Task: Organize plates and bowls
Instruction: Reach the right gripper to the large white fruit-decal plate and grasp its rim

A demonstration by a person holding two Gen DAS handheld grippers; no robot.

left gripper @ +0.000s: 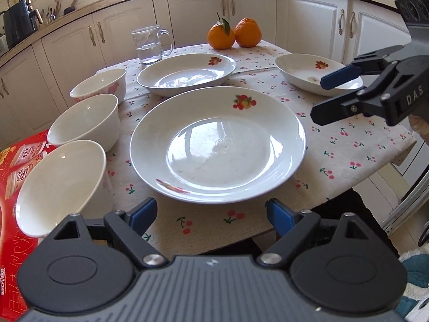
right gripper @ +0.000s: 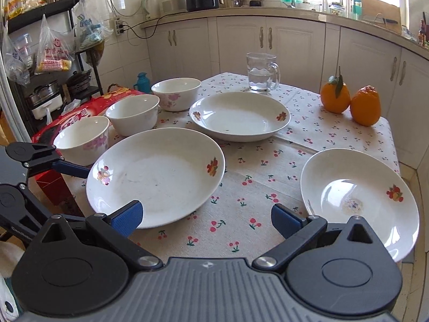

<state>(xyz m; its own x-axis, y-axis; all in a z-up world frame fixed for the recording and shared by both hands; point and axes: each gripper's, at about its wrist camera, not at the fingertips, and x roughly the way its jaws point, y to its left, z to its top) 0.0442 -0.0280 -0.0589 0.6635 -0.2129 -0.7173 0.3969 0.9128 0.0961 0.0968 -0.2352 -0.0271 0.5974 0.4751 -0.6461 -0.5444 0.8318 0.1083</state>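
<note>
While nothing is stacked yet, both tools hover empty: the left gripper (left gripper: 211, 216) stands wide just short of the near plate (left gripper: 217, 145), and the right gripper (right gripper: 206, 220) gapes between that plate and the small plate (right gripper: 359, 201) at the table's right edge. Three bowls (left gripper: 85, 122) crowd the left, the nearest tilted. A careless approach could knock it, or nudge the small plate off the cloth (left gripper: 335, 150).
</note>
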